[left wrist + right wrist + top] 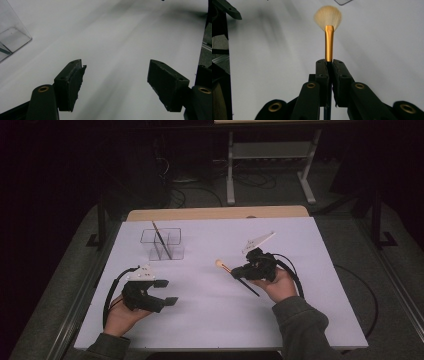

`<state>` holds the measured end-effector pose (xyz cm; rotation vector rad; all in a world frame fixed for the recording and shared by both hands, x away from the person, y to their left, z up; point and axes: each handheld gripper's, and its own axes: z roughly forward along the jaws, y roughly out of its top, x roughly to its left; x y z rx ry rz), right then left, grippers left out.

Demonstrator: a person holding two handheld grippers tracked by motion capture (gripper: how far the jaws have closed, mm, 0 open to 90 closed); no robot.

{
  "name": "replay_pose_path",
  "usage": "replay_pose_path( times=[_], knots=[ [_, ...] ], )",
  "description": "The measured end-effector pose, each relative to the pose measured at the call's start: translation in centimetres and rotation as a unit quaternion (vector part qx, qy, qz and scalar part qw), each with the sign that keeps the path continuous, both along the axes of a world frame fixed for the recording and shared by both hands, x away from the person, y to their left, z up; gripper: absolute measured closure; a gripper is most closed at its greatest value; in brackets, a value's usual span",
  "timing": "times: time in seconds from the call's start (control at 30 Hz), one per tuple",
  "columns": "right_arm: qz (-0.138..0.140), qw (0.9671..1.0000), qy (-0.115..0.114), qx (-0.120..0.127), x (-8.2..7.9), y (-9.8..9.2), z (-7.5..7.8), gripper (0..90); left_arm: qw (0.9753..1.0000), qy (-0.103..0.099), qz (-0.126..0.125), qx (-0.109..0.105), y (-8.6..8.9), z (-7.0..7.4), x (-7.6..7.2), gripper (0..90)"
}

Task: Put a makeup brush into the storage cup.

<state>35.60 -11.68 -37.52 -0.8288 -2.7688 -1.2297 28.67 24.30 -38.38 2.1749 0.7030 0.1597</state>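
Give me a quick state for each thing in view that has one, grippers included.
Left gripper: open, jaws wide apart, nothing between them.
Right gripper: shut on the brush, jaws clamped on its handle.
Fan-shaped makeup brush with gold ferrule and black handle: held, bristles forward, off the table.
Clear plastic divided organiser box: upright on the table, one thin dark brush leaning inside it.
White table: bare between the grippers.

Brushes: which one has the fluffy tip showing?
The brush clamped in the right gripper: gold neck, pale fan of bristles. The other brush leans in the clear box, thin and dark.
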Motion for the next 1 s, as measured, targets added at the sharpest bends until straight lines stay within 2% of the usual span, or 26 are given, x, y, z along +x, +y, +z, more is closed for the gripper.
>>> replay_pose_path(
  times=[0.57, 0.8, 1.0],
  knots=[
    [0.019, 0.9996, -0.010, 0.017, -1.5, 0.0, -0.3, 82.6, 0.9999, 0.007, -0.008, 0.000, -0.6, -0.2, 0.4, 27.9],
    [0.026, 0.9993, -0.012, 0.025, -2.0, -0.2, -0.4, 82.6, 0.9999, 0.005, -0.010, -0.004, -1.0, 0.1, 0.7, 28.0],
    [0.028, 0.9989, -0.010, 0.036, -2.4, -0.4, -0.3, 82.6, 0.9998, 0.002, -0.018, 0.002, -1.5, 0.6, 1.0, 28.1]
  ],
)
